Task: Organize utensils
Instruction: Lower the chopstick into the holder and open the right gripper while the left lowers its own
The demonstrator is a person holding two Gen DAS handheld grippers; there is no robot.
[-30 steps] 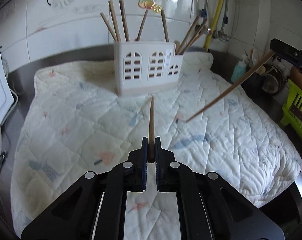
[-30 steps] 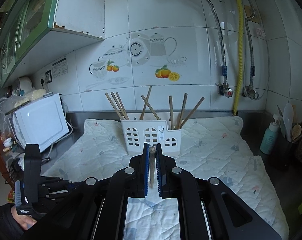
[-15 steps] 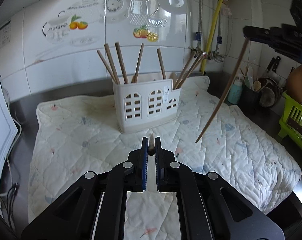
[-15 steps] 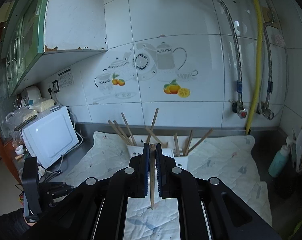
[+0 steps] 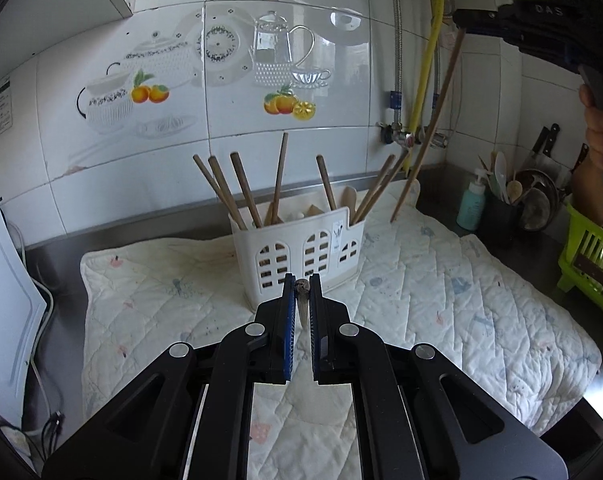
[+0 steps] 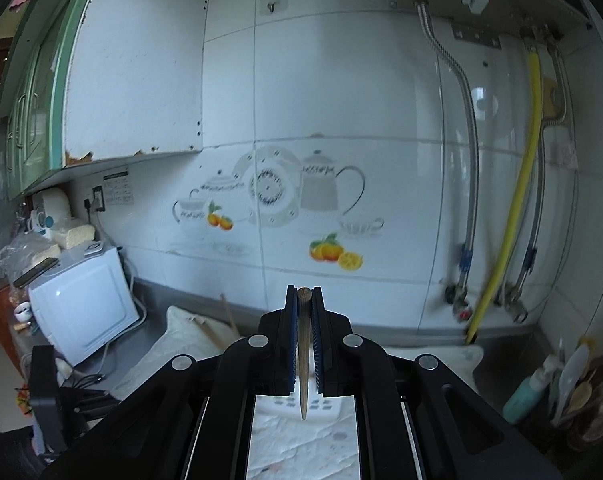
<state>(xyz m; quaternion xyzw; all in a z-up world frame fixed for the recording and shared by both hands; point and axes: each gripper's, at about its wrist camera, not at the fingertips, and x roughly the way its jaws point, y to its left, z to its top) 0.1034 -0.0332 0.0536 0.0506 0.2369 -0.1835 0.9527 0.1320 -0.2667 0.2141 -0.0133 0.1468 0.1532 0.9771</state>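
Note:
A white utensil holder point(image 5: 301, 252) with arched cut-outs stands on the quilted mat point(image 5: 441, 288), with several wooden chopsticks leaning in it. My left gripper point(image 5: 302, 292) is shut on a wooden chopstick point(image 5: 302, 304), seen end-on, in front of the holder. My right gripper point(image 6: 303, 300) is shut on another chopstick point(image 6: 303, 360) that points down over the holder point(image 6: 301, 404). In the left wrist view that chopstick point(image 5: 429, 128) hangs steeply from the right gripper point(image 5: 461, 22), high at the right, its tip just right of the holder.
A white microwave point(image 6: 81, 304) stands at the left. A teal bottle point(image 5: 471, 200), a dark pot of spoons point(image 5: 501, 208) and a green rack point(image 5: 589, 252) stand at the right. Pipes and a yellow hose point(image 6: 517, 208) run down the tiled wall.
Both grippers have risen and tilted up. The right gripper's chopstick has swung from slanted to nearly upright and moved toward the holder's right side. The left chopstick now shows end-on.

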